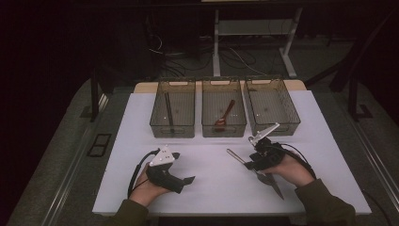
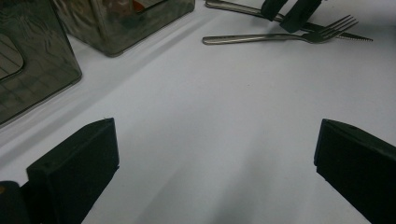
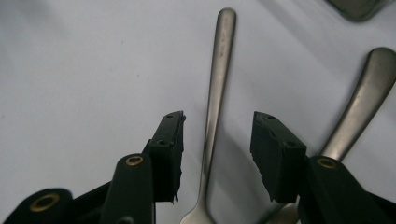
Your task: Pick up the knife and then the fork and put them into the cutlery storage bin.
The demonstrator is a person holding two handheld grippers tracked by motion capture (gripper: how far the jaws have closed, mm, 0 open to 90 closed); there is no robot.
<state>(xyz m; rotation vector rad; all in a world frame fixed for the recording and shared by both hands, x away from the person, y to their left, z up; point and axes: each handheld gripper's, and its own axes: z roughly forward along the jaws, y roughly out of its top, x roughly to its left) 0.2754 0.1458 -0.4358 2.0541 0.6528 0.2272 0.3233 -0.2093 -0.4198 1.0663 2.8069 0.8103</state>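
Fork (image 3: pixel 212 121) handle lies flat on the white table (image 1: pixel 211 188) between the right gripper's (image 3: pixel 217 140) parted black fingers (image 3: pixel 170 140), touching neither, with a knife (image 3: pixel 359 105) handle just beside it on the outer side. The left gripper (image 2: pixel 217 158) rests apart, released and holding nothing. Beyond stand three bins (image 1: pixel 225 123), the middle one holding a red spoon (image 1: pixel 225 114).

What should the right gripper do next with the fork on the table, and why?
Probably lower the right gripper and close it on the fork. Its jaws stand open on either side of the fork's handle without touching it, and the fork lies flat on the white table beside the knife. The rightmost bin looks empty, so the fork may belong there.
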